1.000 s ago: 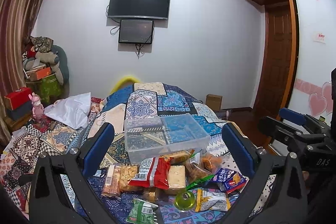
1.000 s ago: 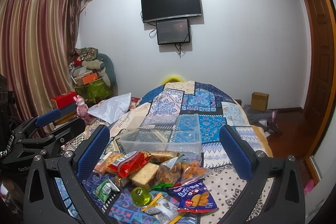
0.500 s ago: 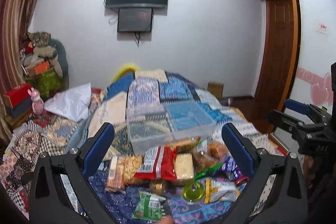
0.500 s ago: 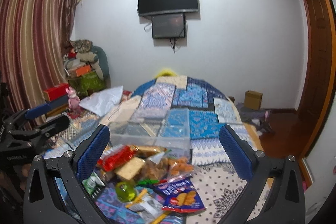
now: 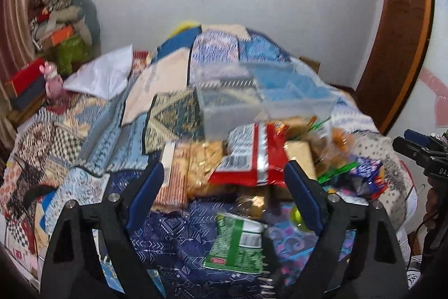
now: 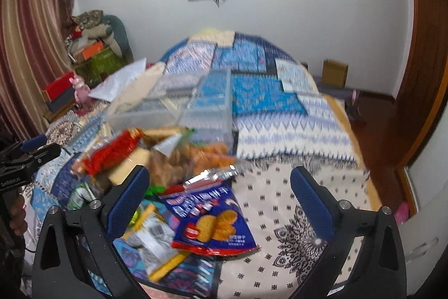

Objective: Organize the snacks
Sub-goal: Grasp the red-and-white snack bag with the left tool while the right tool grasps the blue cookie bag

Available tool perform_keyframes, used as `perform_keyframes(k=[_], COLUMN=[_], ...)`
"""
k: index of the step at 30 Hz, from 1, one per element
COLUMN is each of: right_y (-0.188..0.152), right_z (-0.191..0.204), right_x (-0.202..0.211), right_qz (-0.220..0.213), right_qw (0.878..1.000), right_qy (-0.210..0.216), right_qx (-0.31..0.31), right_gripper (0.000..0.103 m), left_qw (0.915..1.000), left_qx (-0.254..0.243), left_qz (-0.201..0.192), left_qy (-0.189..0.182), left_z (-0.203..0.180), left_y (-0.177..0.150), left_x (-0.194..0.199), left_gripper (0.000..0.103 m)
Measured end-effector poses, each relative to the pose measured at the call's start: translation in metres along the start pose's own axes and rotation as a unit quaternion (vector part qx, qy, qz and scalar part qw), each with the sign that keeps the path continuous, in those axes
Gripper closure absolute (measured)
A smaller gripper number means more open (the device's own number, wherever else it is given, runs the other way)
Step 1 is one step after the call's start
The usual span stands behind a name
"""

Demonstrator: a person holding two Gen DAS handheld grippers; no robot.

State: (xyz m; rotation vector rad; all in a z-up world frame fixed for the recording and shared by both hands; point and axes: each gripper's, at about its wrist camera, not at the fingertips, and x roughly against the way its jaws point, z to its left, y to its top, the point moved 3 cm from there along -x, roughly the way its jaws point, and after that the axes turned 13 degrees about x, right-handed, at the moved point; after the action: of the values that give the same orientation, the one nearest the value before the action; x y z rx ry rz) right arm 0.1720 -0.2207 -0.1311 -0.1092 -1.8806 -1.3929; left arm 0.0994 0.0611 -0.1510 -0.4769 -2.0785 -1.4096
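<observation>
Left wrist view: the left tongs (image 5: 224, 181) stand apart, empty, their jaws just narrowing with no pack yet between the pads; the red pack (image 5: 252, 156) lies just ahead, overlapping a biscuit pack (image 5: 196, 167), with the green pack (image 5: 238, 245) below and the clear bin (image 5: 252, 97) beyond. Risk: pinching two overlapped wrappers at once, or crushing brittle contents. Right wrist view: the right tongs (image 6: 218, 198) are also spread and empty, above the blue cookie pack (image 6: 212, 217), which lies on the bed (image 6: 294, 136). Risk: the glossy film may slip from the pads; both tongs, working one crowded heap, may collide.
</observation>
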Motion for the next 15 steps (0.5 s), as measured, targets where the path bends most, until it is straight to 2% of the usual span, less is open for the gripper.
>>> perform_keyframes(k=[5,10,15], right_y=[-0.015,-0.023,-0.029], right_z=[-0.004,0.002,0.005], right_x=[-0.022,-0.032,-0.048], right_qz=[0.045,0.067,0.086], right_qw=[0.998,0.997,0.994], right_qy=[0.032,0.048,0.061], right_qx=[-0.02,-0.015,-0.008], right_gripper=[0.016,0.016,0.016], left_qw=[0.9994,0.9986,0.9953], left_qx=[0.005,-0.006,-0.003], left_qz=[0.03,0.045,0.088], left_qy=[-0.017,-0.026,-0.041], left_z=[-0.005,-0.019,-0.027], left_y=[0.001,0.006,0.007], left_x=[-0.02,-0.042,-0.073], left_gripper=[0.018,0.018,0.018])
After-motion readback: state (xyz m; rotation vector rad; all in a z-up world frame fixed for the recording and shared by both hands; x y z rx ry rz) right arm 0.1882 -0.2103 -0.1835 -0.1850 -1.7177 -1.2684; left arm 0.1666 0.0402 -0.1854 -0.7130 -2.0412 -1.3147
